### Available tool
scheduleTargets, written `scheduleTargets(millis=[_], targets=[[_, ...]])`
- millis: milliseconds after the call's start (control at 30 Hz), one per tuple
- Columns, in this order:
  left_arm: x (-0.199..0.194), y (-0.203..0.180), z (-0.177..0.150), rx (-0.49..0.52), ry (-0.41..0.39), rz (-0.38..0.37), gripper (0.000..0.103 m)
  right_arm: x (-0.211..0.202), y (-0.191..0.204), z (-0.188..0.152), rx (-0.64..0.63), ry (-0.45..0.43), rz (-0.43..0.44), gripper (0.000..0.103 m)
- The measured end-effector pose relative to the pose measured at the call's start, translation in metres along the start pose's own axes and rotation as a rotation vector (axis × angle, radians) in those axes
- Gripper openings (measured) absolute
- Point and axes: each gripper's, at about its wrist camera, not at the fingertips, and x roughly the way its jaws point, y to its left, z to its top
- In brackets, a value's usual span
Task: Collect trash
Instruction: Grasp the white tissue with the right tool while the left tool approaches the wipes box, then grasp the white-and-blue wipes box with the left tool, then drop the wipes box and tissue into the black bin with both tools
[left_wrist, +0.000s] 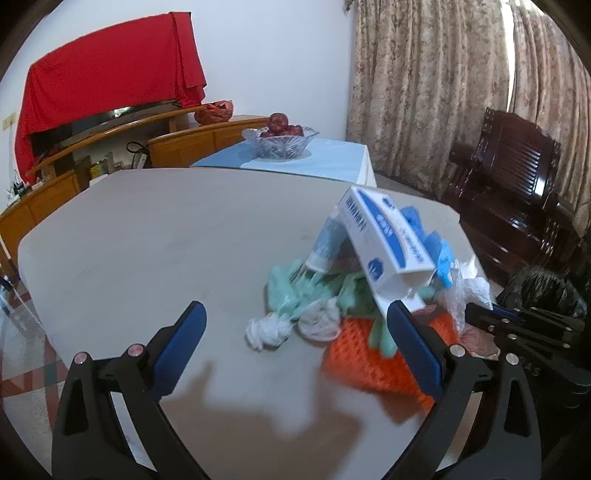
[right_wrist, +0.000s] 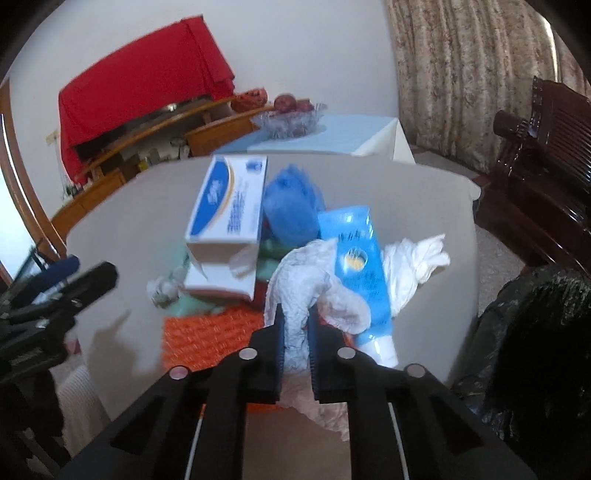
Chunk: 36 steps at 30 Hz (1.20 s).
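1. In the right wrist view the right hand-held gripper (right_wrist: 295, 332) sits at lower centre with its blue pads pressed against a crumpled white plastic bag (right_wrist: 306, 280), which is pinched between them and bulges out above and below.
2. The left wrist view shows the left hand-held gripper (left_wrist: 295, 321) spread wide at the bottom of the frame, nothing between its pads; its right finger (left_wrist: 413, 343) overlaps the trash pile, though contact cannot be made out.
3. The trash lies heaped on the grey tabletop (left_wrist: 147, 240), right of centre in the left wrist view and at centre in the right wrist view.
4. Only the right wrist view shows the blue tube (right_wrist: 360, 266) clearly, lying over the white bag; in the left wrist view it is largely behind the white-and-blue carton (left_wrist: 384, 243), which leans tilted on the pile.
5. Only the left wrist view shows the pale green bags (left_wrist: 291, 288) and a small white wad (left_wrist: 264, 330) clearly; in the right wrist view both are mostly hidden by the carton.
6. An orange mesh piece (right_wrist: 207, 332) lies at the near edge of the pile, partly covered in both views.
7. A black bin bag (right_wrist: 535, 332) is cut off at the right edge.
8. The carton's print is too blurred to read.
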Motion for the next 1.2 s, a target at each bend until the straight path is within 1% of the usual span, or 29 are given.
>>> scheduleTargets(millis=[67, 133, 200, 300, 367, 467, 533, 633, 700, 733, 767, 833, 867, 967, 1100, 1200], targets=[[0.0, -0.005, 0.01, 0.008, -0.011, -0.022, 0.095, -0.014, -0.002, 0.01, 0.013, -0.045, 0.012, 0.011], [0.003, -0.01, 0.018, 0.012, -0.016, -0.04, 0.095, -0.026, -0.004, 0.022, 0.006, -0.091, 0.002, 0.011], [0.009, -0.019, 0.028, 0.011, -0.029, -0.071, 0.095, -0.03, -0.008, 0.034, 0.002, -0.118, -0.005, 0.011], [0.021, -0.031, 0.037, 0.019, -0.034, -0.08, 0.095, -0.026, -0.013, 0.047, -0.01, -0.144, -0.035, 0.011], [0.033, -0.037, 0.041, 0.024, -0.021, -0.088, 0.089, -0.02, -0.014, 0.052, -0.018, -0.148, -0.05, 0.011], [0.054, -0.044, 0.041, 0.028, 0.025, -0.101, 0.08, -0.012, -0.018, 0.057, -0.007, -0.147, -0.054, 0.011], [0.066, -0.044, 0.04, 0.024, 0.052, -0.112, 0.077, -0.007, -0.02, 0.056, -0.005, -0.144, -0.06, 0.011], [0.08, -0.045, 0.039, 0.011, 0.088, -0.155, 0.074, 0.001, -0.024, 0.053, 0.004, -0.129, -0.06, 0.011], [0.085, -0.047, 0.037, 0.012, 0.103, -0.185, 0.07, 0.005, -0.026, 0.051, 0.015, -0.117, -0.058, 0.011], [0.086, -0.05, 0.036, 0.017, 0.11, -0.203, 0.065, 0.007, -0.027, 0.049, 0.02, -0.113, -0.056, 0.011], [0.086, -0.052, 0.036, 0.018, 0.114, -0.215, 0.058, 0.008, -0.027, 0.048, 0.022, -0.11, -0.053, 0.011], [0.086, -0.055, 0.034, 0.009, 0.123, -0.244, 0.051, 0.01, -0.026, 0.046, 0.022, -0.105, -0.051, 0.011], [0.086, -0.055, 0.034, 0.008, 0.12, -0.244, 0.047, 0.01, -0.025, 0.045, 0.022, -0.102, -0.049, 0.011], [0.083, -0.053, 0.036, -0.008, 0.102, -0.25, 0.041, 0.008, -0.022, 0.044, 0.015, -0.103, -0.047, 0.011], [0.072, -0.053, 0.042, -0.013, 0.059, -0.243, 0.037, 0.0, -0.022, 0.049, 0.015, -0.116, -0.038, 0.011], [0.053, -0.05, 0.049, -0.022, 0.009, -0.221, 0.033, -0.01, -0.019, 0.051, 0.007, -0.137, -0.036, 0.011]])
